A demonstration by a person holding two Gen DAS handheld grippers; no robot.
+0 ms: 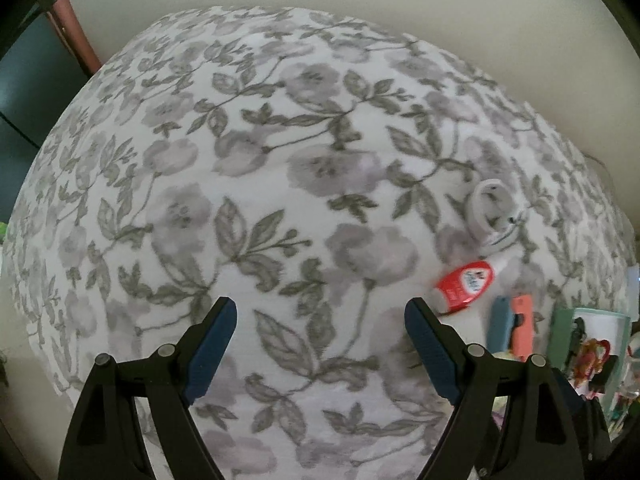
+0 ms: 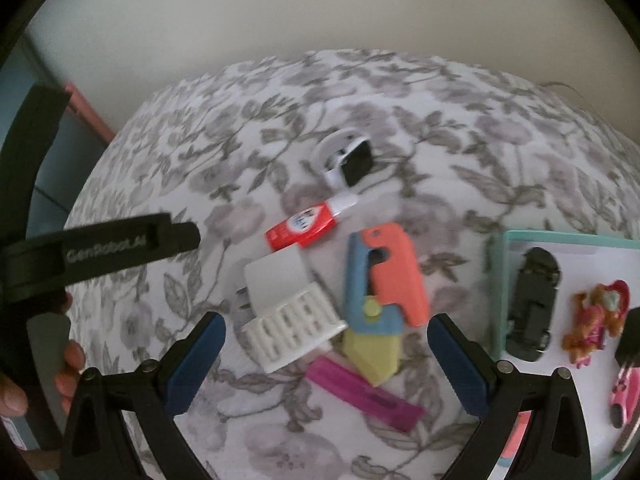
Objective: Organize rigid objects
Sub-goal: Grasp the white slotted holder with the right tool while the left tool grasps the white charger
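blue-padded fingers of the right gripper [image 2: 326, 334] stand wide apart with nothing held, hanging over the loose pile: a white ribbed block [image 2: 294, 330] with a pale flat card [image 2: 274, 282] leaning on it, a folding toy knife [image 2: 378, 288] in coral, blue and yellow just beside it, and a magenta strip [image 2: 366, 394] lying partly under the knife's yellow tip. further off are a red glue tube [image 2: 306, 226] and a white smartwatch [image 2: 350, 158]. to the right, a mint-rimmed tray [image 2: 498, 292] already carries a black toy car [image 2: 534, 304], an orange figurine [image 2: 596, 320] and a pink toy [image 2: 624, 396], so the step in hand looks like picking the next piece for the tray. the white block sits nearest between the jaws; a good grasp would likely come straight down across its narrower sides, clear of the card and the knife, so that neither is dragged along. the left gripper [image 1: 320, 312] is also spread wide and empty over bare cloth, well apart from the pile; in the right view its black body [image 2: 100, 246] is seen with a hand [image 2: 68, 354] on it. everything rests on a white cloth [image 1: 280, 160] printed with grey flowers and leaves, soft-looking, so objects may tilt when pressed. behind is a plain cream wall [image 1: 400, 0], with a pinkish frame edge [image 1: 76, 32] at the far left.
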